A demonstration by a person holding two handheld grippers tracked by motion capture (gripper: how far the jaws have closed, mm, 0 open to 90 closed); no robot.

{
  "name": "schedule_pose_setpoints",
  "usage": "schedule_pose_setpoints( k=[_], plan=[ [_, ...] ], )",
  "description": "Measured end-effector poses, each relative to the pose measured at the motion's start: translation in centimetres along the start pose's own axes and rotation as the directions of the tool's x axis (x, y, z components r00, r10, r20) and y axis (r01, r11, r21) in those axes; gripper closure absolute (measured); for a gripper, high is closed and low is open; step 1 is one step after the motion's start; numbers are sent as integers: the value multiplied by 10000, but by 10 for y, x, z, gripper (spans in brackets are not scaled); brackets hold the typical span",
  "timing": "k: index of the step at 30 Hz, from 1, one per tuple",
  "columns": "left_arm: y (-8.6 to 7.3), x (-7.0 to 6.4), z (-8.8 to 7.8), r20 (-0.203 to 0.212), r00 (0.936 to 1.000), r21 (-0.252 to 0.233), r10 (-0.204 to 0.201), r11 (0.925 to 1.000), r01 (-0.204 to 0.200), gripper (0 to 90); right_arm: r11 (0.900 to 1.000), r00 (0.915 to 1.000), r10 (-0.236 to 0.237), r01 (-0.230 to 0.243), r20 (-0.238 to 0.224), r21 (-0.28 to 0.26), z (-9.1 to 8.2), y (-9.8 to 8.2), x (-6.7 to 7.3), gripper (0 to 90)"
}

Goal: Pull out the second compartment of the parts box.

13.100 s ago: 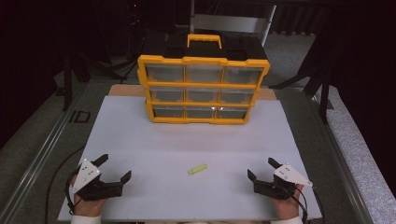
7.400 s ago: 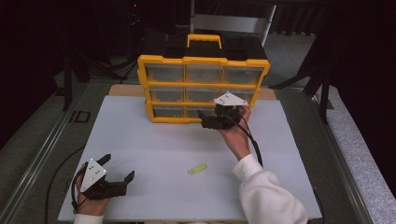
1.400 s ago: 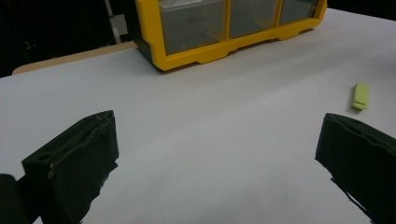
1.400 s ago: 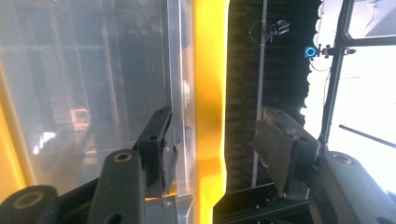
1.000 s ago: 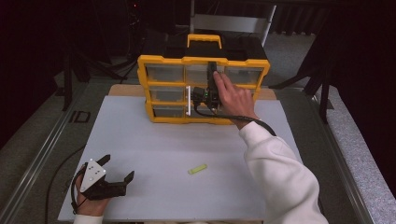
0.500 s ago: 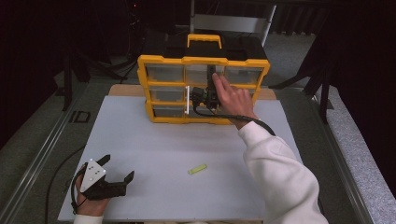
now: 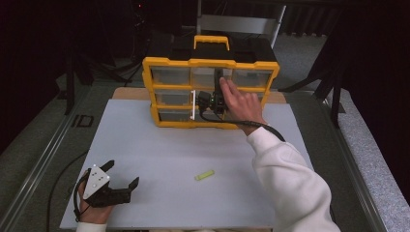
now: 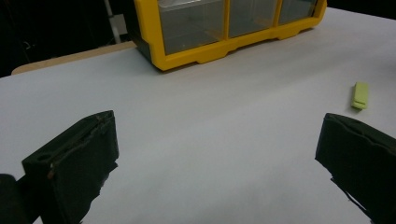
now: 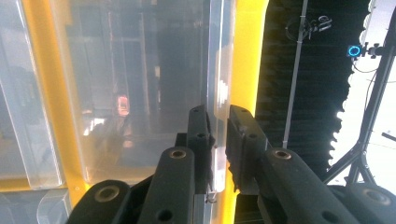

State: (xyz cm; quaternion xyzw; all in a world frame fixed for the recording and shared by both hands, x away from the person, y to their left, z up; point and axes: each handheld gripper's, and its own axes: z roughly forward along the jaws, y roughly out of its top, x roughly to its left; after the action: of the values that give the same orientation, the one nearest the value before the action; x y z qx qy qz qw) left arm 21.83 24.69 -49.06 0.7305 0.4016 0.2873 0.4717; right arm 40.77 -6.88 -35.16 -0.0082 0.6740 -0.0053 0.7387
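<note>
A yellow organizer [image 7: 209, 65] with clear drawers stands at the back of the white table. My right gripper [image 7: 216, 87], turned on its side, is up against its top row at the middle drawer. In the right gripper view its jaws have just been closing and now pinch the clear drawer lip [image 9: 217, 100] between the pads, so my right gripper [image 9: 218, 122] is shut on it. My left gripper [image 7: 123, 173] rests at the front left, open, with nothing between the jaws [image 8: 219, 154]. A small green piece [image 7: 204, 175] lies on the table in front of the person, at the right [image 8: 360, 94] in the left gripper view.
The white board [image 7: 145, 145] covers the table between the organizer and the front edge. The right gripper's black cable [image 7: 261, 126] trails along the white sleeve [image 7: 290, 179]. Metal rails run along both table sides, and dark stands rise behind.
The right gripper left the table's front right, rose to the organizer's front and turned on its side at the top row. Over the last second nothing visibly moved. The left gripper stayed put.
</note>
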Motion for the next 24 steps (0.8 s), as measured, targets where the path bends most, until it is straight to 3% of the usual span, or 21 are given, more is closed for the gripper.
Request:
schedule_pose_setpoints(
  k=[24],
  plan=[
    [0, 0, 0, -29, 10000, -4, 2, 10000, -2, 1, 9998, 9996, 1, -6, -278, -180, -21, -2, -6, 794]
  ],
)
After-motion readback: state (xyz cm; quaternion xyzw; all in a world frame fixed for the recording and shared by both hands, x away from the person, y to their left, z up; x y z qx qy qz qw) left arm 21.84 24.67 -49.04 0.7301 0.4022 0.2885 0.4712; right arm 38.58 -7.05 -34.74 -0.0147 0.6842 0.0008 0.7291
